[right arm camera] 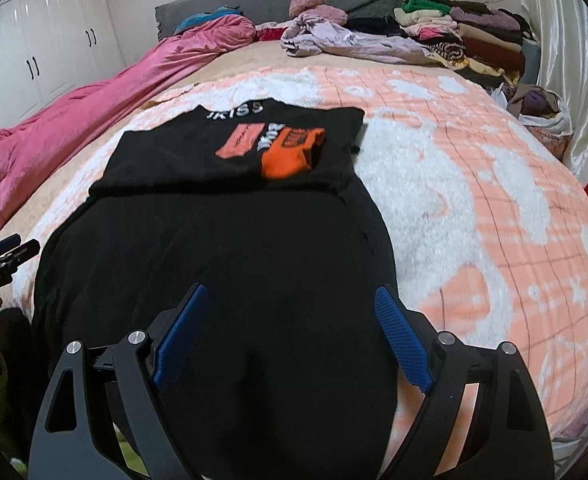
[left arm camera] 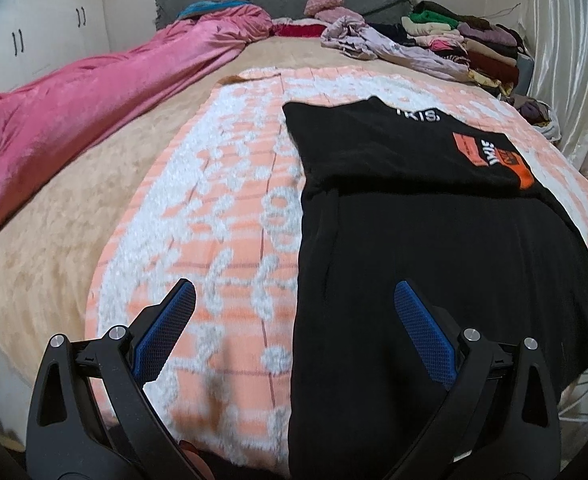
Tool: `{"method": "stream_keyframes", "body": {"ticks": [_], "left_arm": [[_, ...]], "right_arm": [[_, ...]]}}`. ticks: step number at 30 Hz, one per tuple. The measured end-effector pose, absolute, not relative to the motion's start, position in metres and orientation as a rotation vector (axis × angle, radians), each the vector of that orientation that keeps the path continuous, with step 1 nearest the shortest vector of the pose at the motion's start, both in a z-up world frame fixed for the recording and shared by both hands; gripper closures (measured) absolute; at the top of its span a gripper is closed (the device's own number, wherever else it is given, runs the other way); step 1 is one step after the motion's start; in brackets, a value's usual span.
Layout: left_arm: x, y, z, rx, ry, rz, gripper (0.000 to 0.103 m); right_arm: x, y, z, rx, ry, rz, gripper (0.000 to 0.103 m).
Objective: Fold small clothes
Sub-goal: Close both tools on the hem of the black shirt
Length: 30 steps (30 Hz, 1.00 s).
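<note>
black T-shirt [right arm camera: 229, 248] lying flat on peach-white blanket [right arm camera: 474, 208], near hem cut off, print probably "IKISS" | left gripper [left arm camera: 294, 336] gaping, empty | right gripper [right arm camera: 289, 336] gaping, empty | pink duvet [left arm camera: 73, 108], clothes pile [right arm camera: 466, 36] sitting behind

Shirt [right arm camera: 221, 216] lies on blanket [right arm camera: 474, 184], clothes pile [right arm camera: 474, 36] behind.

You have open blanket [left arm camera: 221, 216] left of the black shirt [left arm camera: 434, 240] and a wider bare stretch on its right, free to pass. A pink quilt [left arm camera: 73, 112] walls the far left. A lilac garment [right arm camera: 346, 42] and clothes stack [right arm camera: 470, 36] block the headboard end. A curtain [right arm camera: 574, 80] closes the right edge; the bag [right arm camera: 550, 114] there is probably soft.
</note>
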<state>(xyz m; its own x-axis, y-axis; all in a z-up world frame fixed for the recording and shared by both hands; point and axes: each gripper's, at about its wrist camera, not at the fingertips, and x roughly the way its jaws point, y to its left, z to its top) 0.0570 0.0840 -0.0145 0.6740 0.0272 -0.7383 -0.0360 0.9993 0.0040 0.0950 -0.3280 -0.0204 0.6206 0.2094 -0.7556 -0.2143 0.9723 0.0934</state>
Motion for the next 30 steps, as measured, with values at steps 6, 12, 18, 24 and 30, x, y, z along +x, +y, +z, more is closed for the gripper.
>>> {"method": "stream_keyframes", "body": {"ticks": [6, 12, 18, 24, 30], "left_arm": [[0.045, 0.094, -0.027, -0.048, 0.893, 0.024, 0.010], [0.034, 0.098, -0.039, -0.087, 0.942, -0.009, 0.010], [0.031, 0.095, -0.054, -0.152, 0.989, -0.071, 0.010], [0.030, 0.093, -0.060, -0.163, 1.012, -0.082, 0.014], [0.020, 0.103, -0.060, -0.209, 1.014, -0.101, 0.025]], "right_arm": [[0.082, -0.338, -0.035, -0.003, 0.915, 0.236, 0.019], [0.067, -0.351, -0.051, -0.005, 0.958, 0.217, 0.019], [0.054, -0.374, -0.057, 0.025, 0.973, 0.199, 0.019], [0.046, -0.386, -0.064, 0.061, 0.997, 0.222, 0.041], [0.039, -0.387, -0.063, 0.103, 1.007, 0.308, 0.084]]}}
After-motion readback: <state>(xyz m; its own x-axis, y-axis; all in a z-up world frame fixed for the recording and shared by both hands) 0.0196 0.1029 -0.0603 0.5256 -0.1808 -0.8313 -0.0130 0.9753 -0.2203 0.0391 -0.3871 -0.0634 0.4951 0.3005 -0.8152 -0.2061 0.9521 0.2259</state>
